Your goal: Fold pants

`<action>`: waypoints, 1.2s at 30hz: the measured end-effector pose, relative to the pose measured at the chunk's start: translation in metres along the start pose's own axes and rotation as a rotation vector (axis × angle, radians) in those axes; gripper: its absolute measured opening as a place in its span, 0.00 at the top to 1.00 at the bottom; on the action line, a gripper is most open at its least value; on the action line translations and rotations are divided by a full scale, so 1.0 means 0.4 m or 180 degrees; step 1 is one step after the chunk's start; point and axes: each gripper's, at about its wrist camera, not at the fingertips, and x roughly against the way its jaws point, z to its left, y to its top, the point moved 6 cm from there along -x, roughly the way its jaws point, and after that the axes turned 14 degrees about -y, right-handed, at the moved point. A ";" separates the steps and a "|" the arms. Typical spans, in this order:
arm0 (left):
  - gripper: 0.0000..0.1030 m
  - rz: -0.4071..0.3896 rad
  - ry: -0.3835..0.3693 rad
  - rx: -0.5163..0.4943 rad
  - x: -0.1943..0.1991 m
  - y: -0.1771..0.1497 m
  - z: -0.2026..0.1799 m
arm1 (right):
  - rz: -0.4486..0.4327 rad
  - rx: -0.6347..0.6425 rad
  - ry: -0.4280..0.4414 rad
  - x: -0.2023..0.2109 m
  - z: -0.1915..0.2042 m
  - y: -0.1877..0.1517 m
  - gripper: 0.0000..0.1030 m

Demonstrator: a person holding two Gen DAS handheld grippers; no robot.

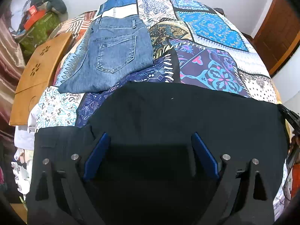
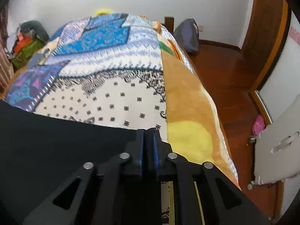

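Note:
Black pants (image 1: 187, 112) lie spread across the near part of the patchwork bedspread (image 1: 206, 37). My left gripper (image 1: 151, 140) is open, its blue pads wide apart just above the black cloth. In the right wrist view the black pants (image 2: 56, 140) fill the lower left. My right gripper (image 2: 149, 133) is shut on the right edge of the black pants, with a strip of dark cloth pinched between the blue pads.
Folded blue jeans (image 1: 112, 56) lie on the bedspread beyond the black pants. A wooden board (image 1: 37, 75) and a cluttered pile (image 1: 37, 18) sit at the left. An orange blanket (image 2: 187, 103) hangs over the bed's right edge above a wooden floor (image 2: 225, 75).

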 end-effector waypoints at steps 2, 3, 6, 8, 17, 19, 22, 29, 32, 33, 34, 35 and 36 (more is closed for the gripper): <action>0.12 -0.0068 0.0016 -0.0063 0.028 0.004 0.001 | 0.0069 0.0024 -0.0084 0.012 -0.004 0.008 0.71; 0.12 -0.0141 0.0050 -0.0123 0.053 0.006 0.005 | 0.0103 0.0046 -0.0095 0.023 -0.003 0.015 0.67; 0.12 -0.0355 0.0200 -0.0259 0.135 0.012 0.043 | -0.0017 0.0180 -0.0016 0.085 0.024 0.045 0.67; 0.12 -0.0446 0.0279 -0.0275 0.177 0.016 0.082 | -0.0144 0.0297 0.0066 0.137 0.062 0.072 0.65; 0.12 -0.0534 0.0533 0.0151 0.300 -0.002 0.404 | -0.0637 0.0683 0.1012 0.365 0.397 0.188 0.54; 0.12 -0.0483 0.0514 0.0290 0.287 -0.020 0.472 | -0.0666 0.0812 0.1210 0.391 0.492 0.197 0.53; 0.12 -0.0361 0.0458 0.0538 0.246 -0.056 0.551 | -0.0657 0.1038 0.1405 0.404 0.632 0.203 0.53; 0.23 0.0022 -0.0068 0.0796 0.118 -0.125 0.594 | -0.0338 0.1514 0.1765 0.358 0.898 0.171 0.53; 0.49 0.0171 -0.0394 0.0770 0.079 -0.137 0.565 | -0.0175 0.1678 0.1840 0.333 0.970 0.147 0.53; 0.59 0.0204 -0.0470 0.0729 0.070 -0.140 0.553 | -0.0113 0.1731 0.1848 0.320 0.988 0.142 0.53; 0.63 0.0192 -0.0493 0.0683 0.069 -0.139 0.543 | -0.0049 0.1774 0.1859 0.308 1.005 0.137 0.53; 0.68 0.0173 -0.0495 0.0619 0.070 -0.137 0.533 | 0.0036 0.1817 0.1888 0.296 1.021 0.130 0.53; 0.73 0.0157 -0.0433 0.0529 0.073 -0.137 0.523 | 0.0119 0.1843 0.1907 0.289 1.033 0.124 0.64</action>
